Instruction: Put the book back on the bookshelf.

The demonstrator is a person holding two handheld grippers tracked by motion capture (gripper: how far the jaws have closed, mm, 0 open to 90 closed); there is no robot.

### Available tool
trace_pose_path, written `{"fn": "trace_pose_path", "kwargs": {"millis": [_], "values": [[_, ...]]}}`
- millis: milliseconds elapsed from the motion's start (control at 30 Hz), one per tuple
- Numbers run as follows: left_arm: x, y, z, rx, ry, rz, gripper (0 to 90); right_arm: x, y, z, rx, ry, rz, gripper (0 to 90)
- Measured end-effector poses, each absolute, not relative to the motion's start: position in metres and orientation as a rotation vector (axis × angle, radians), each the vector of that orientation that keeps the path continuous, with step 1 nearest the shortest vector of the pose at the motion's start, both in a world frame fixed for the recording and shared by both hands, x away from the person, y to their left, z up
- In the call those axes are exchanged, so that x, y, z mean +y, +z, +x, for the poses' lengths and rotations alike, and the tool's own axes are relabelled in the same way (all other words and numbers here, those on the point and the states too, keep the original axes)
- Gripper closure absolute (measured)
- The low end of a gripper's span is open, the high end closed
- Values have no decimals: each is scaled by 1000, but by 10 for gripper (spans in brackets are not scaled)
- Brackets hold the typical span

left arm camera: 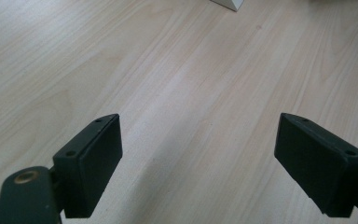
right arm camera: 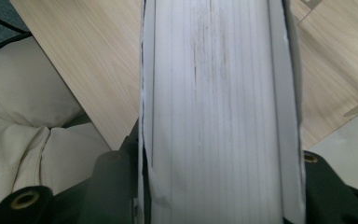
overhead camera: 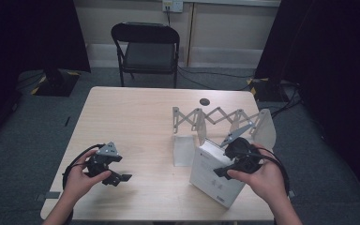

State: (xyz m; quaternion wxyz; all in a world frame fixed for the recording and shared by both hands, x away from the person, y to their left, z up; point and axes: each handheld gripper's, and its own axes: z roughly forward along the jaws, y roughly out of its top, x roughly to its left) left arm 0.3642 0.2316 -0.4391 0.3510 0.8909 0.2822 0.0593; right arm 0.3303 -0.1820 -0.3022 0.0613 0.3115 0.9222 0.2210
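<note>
A thick white book [overhead camera: 211,180] stands tilted near the table's front right edge, and my right gripper [overhead camera: 222,162] is shut on it from the right. In the right gripper view the book's page edges [right arm camera: 219,107] run up between the two black jaws, which press on both covers. Just behind the book stands a white accordion book rack [overhead camera: 215,119] with upright divider plates, one frosted plate [overhead camera: 183,150] nearest the centre. My left gripper [overhead camera: 121,169] rests low at the front left, open, with bare wood between its fingers [left arm camera: 93,163].
A black folding chair [overhead camera: 146,49] stands beyond the far edge of the light wooden table [overhead camera: 131,117]. A small dark disc [overhead camera: 205,101] lies at the back of the table. Beige trousers [right arm camera: 37,140] show beyond the table's front edge in the right gripper view.
</note>
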Motion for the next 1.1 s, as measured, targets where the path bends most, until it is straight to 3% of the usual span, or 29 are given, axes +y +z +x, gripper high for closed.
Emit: {"fn": "trace_pose_path", "kwargs": {"millis": [1100], "values": [[226,-443,365,721,142,2318,150,-218,-300,325,2739,619,1036,528]]}}
